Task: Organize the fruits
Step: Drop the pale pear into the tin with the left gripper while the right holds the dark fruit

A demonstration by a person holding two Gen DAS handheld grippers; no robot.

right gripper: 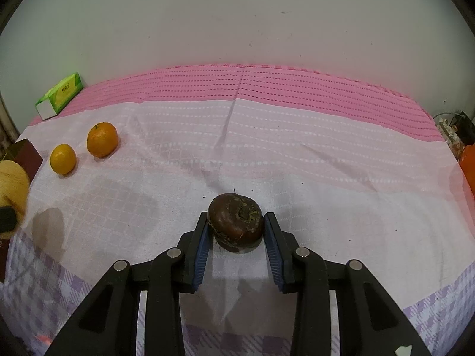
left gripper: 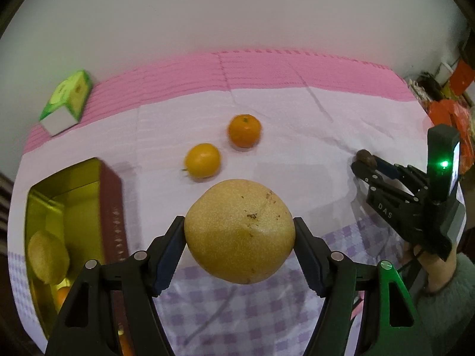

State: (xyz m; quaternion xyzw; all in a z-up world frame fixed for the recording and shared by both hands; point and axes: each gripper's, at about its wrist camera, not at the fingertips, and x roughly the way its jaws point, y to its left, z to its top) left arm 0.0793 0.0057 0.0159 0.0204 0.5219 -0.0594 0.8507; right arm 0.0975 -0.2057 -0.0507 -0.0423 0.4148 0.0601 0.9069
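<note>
Left tongs (left gripper: 240,231) clamp a large round yellow-brown pear (left gripper: 239,230), raised beside the gold-lined rectangular tin (left gripper: 66,175). Right tongs (right gripper: 236,231) grip a dark brown round chestnut-like fruit (right gripper: 236,226) at the cloth-covered worktop (right gripper: 326,178).

Pink-banded, lilac-checked tablecloth (right gripper: 297,160)

The left wrist view is taken from close above the near edge of the tabletop (left gripper: 297,112), facing its far edge and the wall. The right wrist view is set lower, further right, facing likewise. Shared by both are the two oranges (left gripper: 244,130) (right gripper: 101,139), the green box (left gripper: 69,101) (right gripper: 61,95) and the pink far edge.
</note>
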